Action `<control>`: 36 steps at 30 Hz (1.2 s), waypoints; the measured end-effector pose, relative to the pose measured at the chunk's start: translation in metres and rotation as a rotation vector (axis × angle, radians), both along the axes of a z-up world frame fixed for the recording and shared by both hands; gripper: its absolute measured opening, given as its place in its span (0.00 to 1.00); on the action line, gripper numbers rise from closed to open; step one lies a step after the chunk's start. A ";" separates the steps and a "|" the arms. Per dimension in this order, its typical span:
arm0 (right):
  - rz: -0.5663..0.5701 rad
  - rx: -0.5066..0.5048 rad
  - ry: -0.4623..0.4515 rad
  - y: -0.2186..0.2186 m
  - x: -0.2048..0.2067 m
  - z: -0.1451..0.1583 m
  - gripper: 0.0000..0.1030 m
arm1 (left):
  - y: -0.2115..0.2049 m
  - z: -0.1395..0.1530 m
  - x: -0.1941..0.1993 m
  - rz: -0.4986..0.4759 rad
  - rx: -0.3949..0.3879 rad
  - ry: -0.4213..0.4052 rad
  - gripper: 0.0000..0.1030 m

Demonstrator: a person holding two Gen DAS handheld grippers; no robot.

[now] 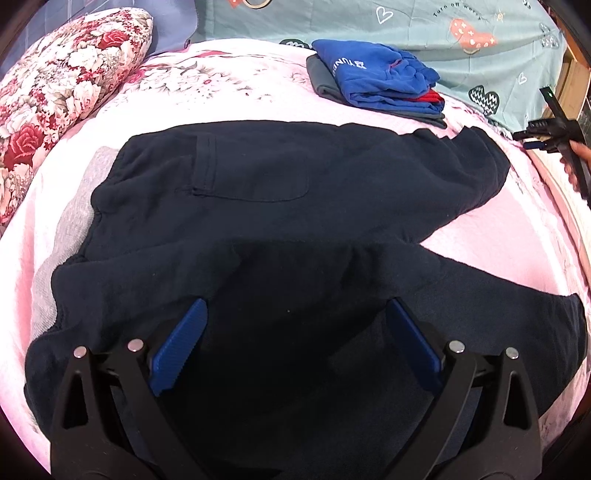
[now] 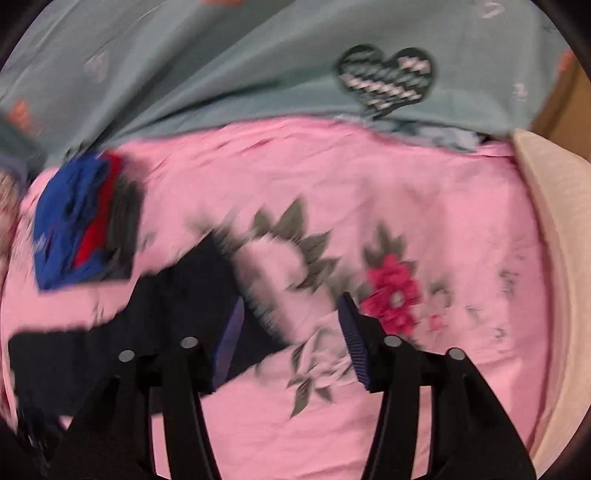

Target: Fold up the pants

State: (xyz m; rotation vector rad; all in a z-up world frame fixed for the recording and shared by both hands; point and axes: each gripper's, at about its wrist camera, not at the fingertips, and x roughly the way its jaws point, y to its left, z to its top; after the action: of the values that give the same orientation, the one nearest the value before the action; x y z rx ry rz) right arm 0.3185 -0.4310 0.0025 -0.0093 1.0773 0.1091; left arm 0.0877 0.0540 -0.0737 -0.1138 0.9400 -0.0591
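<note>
- Blue ribbed pads line the fingers of the left gripper (image 1: 293, 347), which stands wide open just above the dark cloth and holds nothing; I judge it is placed low like this so that it can take the near edge of the cloth.
- The navy sweatpants (image 1: 280, 206) lie spread flat on the bed, waistband to the left, the back pocket (image 1: 251, 173) facing up and the two legs going apart to the right. Spread flat, they have the first fold not yet made.
- A grey garment (image 1: 70, 236) lies under the waist end, only its edge showing at the left.
- The right gripper (image 2: 291, 332) is also open wide and empty. Its view is blurred, but it shows the gripper over the pink floral bedsheet (image 2: 369, 206), just beside the end of one dark leg; it seems to aim for this leg end, so that both ends can be lifted together.
- A pile of folded clothes (image 1: 384, 81), blue on top with red and grey under it, sits at the far side of the bed, well apart from the sweatpants, probably put there to keep the working place free.
- A floral pillow (image 1: 62, 99) rests at the far left, and a teal quilt (image 1: 424, 33) with hearts lies behind the pile.
</note>
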 end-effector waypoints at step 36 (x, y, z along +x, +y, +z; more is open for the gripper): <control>-0.028 -0.227 0.029 0.042 -0.086 -0.069 0.52 | 0.042 -0.001 -0.023 0.088 0.120 0.068 0.98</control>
State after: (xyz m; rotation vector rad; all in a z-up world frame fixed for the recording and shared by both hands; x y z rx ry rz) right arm 0.2327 -0.3893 -0.0662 -0.1972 1.1138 -0.0388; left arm 0.0642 0.0958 -0.0744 -0.0457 1.0031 0.0828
